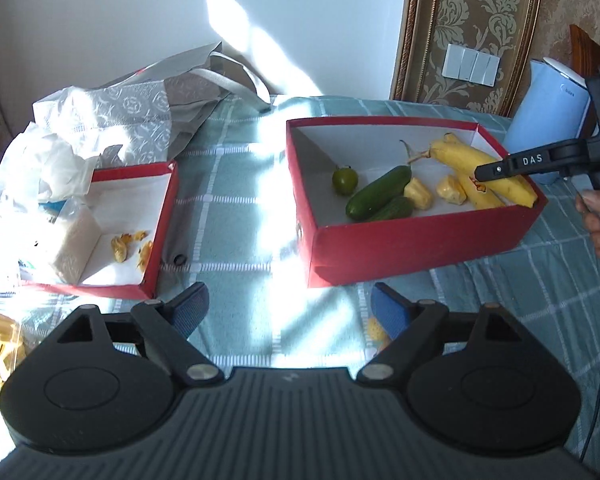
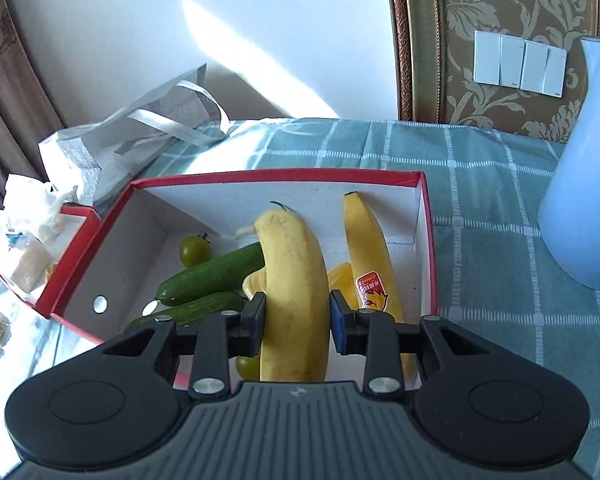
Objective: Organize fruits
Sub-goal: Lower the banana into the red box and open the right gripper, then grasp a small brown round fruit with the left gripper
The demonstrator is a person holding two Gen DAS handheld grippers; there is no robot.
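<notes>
Right gripper (image 2: 297, 322) was clamped on curved yellow banana (image 2: 292, 280) over red cardboard box (image 2: 276, 179), left gripper (image 1: 286, 312) spread empty; low, gentle release was advised.

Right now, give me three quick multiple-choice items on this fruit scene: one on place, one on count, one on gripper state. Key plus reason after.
1. Where does the green tomato lie?
A. In the larger red box, near its left wall
B. On the checked cloth between the boxes
C. In the smaller red box

2. How many bananas show over or in the larger red box?
A. One
B. Two
C. Four

3. What is the right gripper doing?
A. Open over the cloth
B. Shut on a cucumber
C. Shut on a banana

Key:
1 A: the tomato sits on the box floor left of the cucumbers.
2 B: the held banana and the stickered banana beside it.
3 C: both pads press the banana's sides, while the left gripper stands open and empty.
</notes>
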